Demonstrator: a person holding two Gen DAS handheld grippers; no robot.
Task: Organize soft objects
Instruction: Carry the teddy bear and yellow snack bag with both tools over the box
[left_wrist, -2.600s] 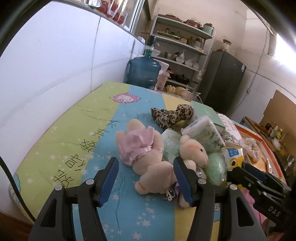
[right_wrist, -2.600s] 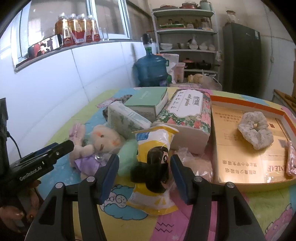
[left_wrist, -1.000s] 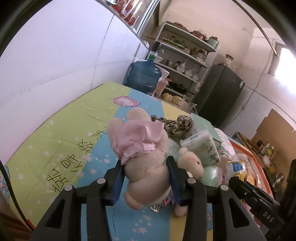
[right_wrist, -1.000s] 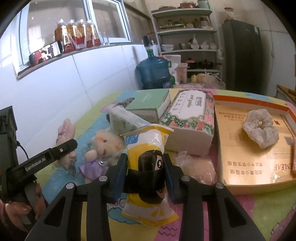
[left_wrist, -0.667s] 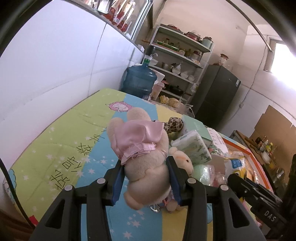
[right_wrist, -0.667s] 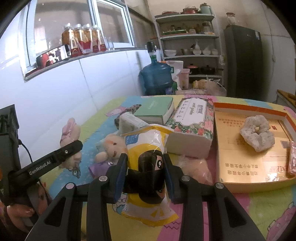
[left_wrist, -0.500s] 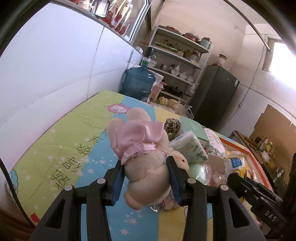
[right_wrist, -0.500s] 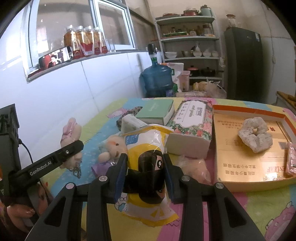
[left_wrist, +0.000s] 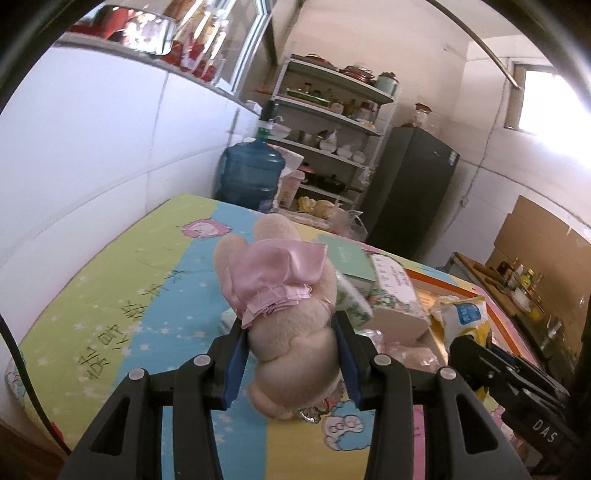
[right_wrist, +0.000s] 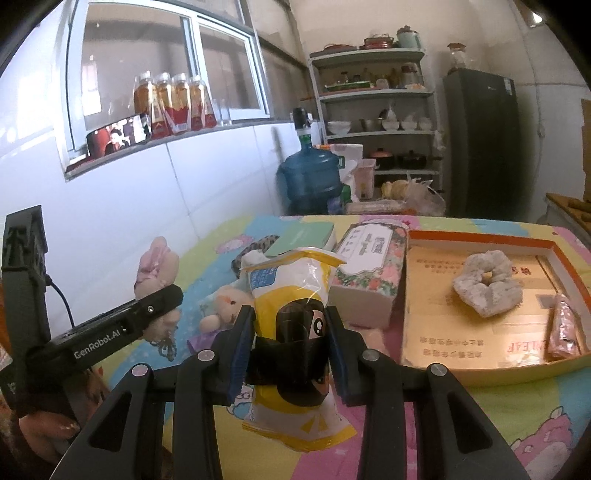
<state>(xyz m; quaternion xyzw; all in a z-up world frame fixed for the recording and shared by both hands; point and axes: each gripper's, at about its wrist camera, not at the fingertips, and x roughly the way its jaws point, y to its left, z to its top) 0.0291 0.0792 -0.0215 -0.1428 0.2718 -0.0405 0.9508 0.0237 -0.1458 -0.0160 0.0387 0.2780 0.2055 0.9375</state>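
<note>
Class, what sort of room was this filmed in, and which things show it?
Probably a home kitchen or storeroom: a metal shelf rack of bowls and pots, a dark refrigerator and a blue water-dispenser jug.

Plush bear (left_wrist: 291, 325) fills the left gripper (left_wrist: 291, 354) gap — its face is turned away, and it hides the table (left_wrist: 122, 295) and clutter behind it. Yellow snack bag (right_wrist: 295, 306) in the right gripper (right_wrist: 291, 343) covers part of the small plush (right_wrist: 229, 299) and the floral tissue pack (right_wrist: 369, 266). Shelf items (right_wrist: 369, 85) too small to identify. Tray (right_wrist: 480, 373) holds a pink item (right_wrist: 563, 328) — too blurred to tell what it is.
</note>
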